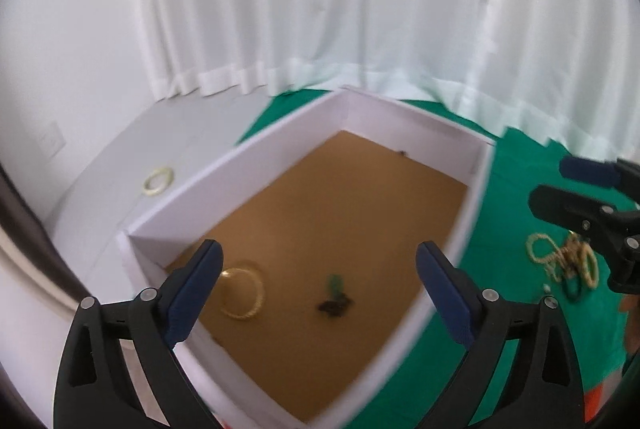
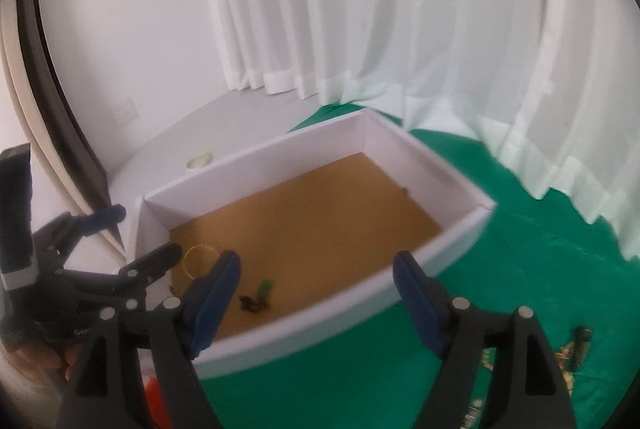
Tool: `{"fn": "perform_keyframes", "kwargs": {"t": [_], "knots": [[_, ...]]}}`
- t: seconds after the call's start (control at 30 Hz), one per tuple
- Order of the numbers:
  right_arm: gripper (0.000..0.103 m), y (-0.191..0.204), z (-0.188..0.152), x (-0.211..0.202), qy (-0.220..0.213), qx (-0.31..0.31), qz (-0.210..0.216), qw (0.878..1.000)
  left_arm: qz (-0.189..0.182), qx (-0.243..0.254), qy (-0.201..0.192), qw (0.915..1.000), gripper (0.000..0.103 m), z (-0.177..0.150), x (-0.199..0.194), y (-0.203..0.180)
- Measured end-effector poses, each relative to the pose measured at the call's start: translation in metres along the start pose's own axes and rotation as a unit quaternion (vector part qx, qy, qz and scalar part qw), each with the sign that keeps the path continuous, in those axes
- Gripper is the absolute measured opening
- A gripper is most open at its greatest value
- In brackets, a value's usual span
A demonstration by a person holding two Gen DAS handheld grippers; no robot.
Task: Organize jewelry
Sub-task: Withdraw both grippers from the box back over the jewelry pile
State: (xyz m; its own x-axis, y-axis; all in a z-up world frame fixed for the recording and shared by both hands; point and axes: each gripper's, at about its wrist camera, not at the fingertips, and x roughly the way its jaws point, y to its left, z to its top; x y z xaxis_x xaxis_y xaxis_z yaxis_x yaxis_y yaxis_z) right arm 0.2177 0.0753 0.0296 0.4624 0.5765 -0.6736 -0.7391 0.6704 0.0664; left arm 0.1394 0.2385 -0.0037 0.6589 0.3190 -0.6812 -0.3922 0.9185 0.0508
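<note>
Progress approx. partway: white box (image 1: 280, 165) w/ brown floor already holds a gold bangle (image 1: 243, 293) near its left wall and a small dark piece w/ green bit (image 1: 334, 299) mid-floor. Rest of the jewelry pile (image 1: 564, 263) (beads, chain, bangles) sits tangled on the green cloth (image 1: 500, 213) right of the box, so most is left to move. Left hand-held gripper (image 1: 318, 293) hangs over the box, jaws spread, nothing in them. Right hand-held gripper (image 2: 316, 297) likewise spread and empty, at the box's near wall. Left view shows the pile well; right view only catches its edge at lower right, blurred. Tape roll (image 1: 159, 181) on the grey surface beyond the box, clearer in left view.
</note>
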Motion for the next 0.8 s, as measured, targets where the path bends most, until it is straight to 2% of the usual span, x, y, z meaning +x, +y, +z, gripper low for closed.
{"fn": "perform_keyframes", "kwargs": {"t": [0.23, 0.43, 0.57, 0.7, 0.8], "knots": [[0.085, -0.043, -0.046, -0.043, -0.015, 0.021, -0.039, 0.999, -0.049, 0.017, -0.001, 0.9987, 0.097, -0.015, -0.013, -0.059], [0.085, -0.069, -0.076, -0.073, -0.01, 0.044, -0.074, 0.996, -0.085, 0.045, 0.022, 0.9951, 0.097, -0.025, -0.018, -0.1], [0.085, -0.088, -0.097, -0.099, -0.014, 0.07, -0.103, 0.992, -0.089, 0.06, 0.041, 0.9933, 0.102, -0.035, -0.018, -0.118], [0.085, -0.109, -0.122, -0.133, -0.04, 0.107, -0.142, 0.983, -0.096, 0.08, 0.033, 0.9917, 0.102, -0.051, -0.021, -0.132], [0.085, -0.126, -0.15, -0.159, -0.062, 0.145, -0.192, 0.969, -0.101, 0.096, 0.027, 0.9899, 0.102, -0.065, -0.021, -0.143]]}}
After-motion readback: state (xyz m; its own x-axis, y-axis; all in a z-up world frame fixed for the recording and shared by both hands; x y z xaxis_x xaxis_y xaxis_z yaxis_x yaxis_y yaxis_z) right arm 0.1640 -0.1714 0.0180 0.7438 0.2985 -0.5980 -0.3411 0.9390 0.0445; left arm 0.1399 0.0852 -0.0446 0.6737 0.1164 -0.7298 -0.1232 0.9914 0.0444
